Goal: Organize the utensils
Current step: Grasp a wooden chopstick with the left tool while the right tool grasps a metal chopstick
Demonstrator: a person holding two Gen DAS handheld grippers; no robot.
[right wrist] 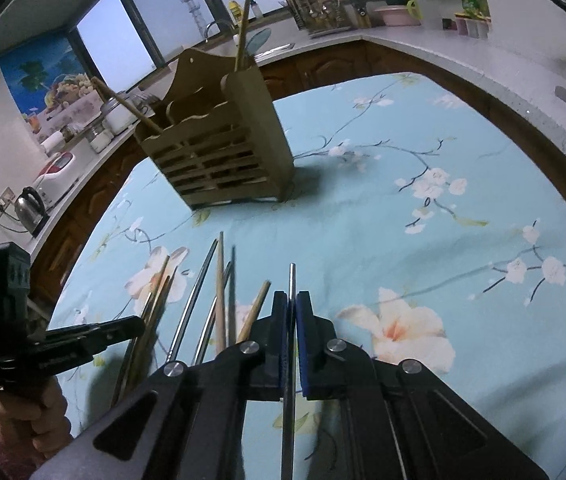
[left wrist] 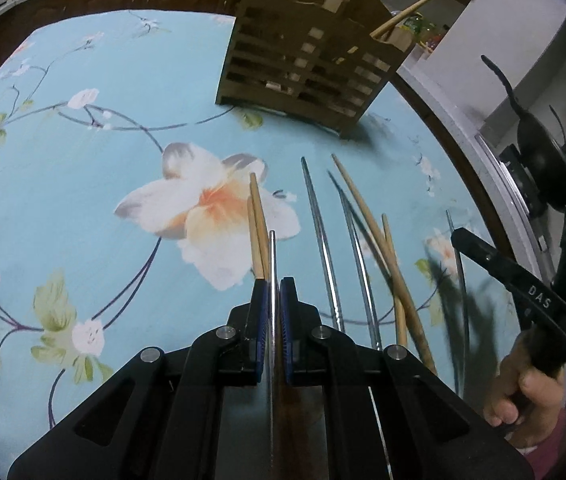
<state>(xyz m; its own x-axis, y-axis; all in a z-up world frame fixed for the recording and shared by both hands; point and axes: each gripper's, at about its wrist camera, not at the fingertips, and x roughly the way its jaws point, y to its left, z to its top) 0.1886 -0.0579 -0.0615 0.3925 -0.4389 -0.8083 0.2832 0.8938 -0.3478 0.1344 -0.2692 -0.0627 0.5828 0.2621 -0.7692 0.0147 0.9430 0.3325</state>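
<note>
Both wrist views look steeply down, close over the tablecloth; both share the wooden holder.

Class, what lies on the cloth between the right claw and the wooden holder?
Nothing: bare cloth between right claw and holder, per right wrist view.

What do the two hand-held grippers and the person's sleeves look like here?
Both the left hand-held gripper and the right hand-held gripper are matte black, angular linkages with silver pivot pins and blue ribbed pads. Seen from the side, the right one bears white "DAS" lettering on its arm. A pink sleeve shows at the wrist.
</note>
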